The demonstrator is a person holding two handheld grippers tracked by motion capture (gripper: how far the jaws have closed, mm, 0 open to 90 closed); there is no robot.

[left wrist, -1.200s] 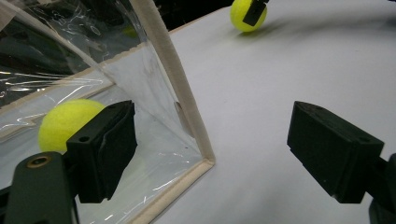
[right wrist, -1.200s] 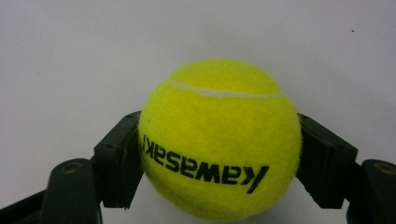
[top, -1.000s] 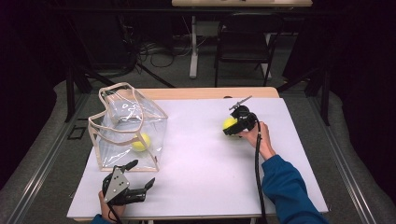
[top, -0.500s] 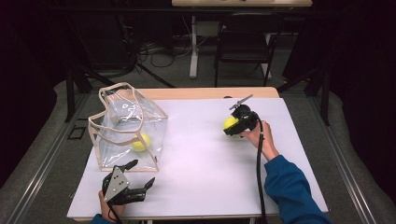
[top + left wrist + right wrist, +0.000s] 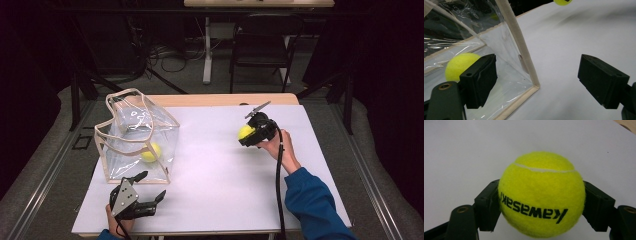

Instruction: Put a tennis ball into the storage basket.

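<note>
Right gripper [image 5: 248,134], centre-right of high view, clamps a tennis ball [image 5: 541,195], presumably bound for the clear bag [image 5: 135,137] at left. Left gripper [image 5: 536,82] gapes empty at the bag's corner, likely to steady it.

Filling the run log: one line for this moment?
right gripper: shut on tennis ball | left gripper: open, at clear bag | second ball: in bag

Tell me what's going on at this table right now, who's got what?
A person works with a gripper in each hand. The right gripper is clamped on a yellow tennis ball, held above the white table on its right side. The left gripper hangs open near the table's front left edge, holding nothing, its jaws on either side of a lower corner of the clear bag. The bag stands open at the left with a second ball inside.
</note>
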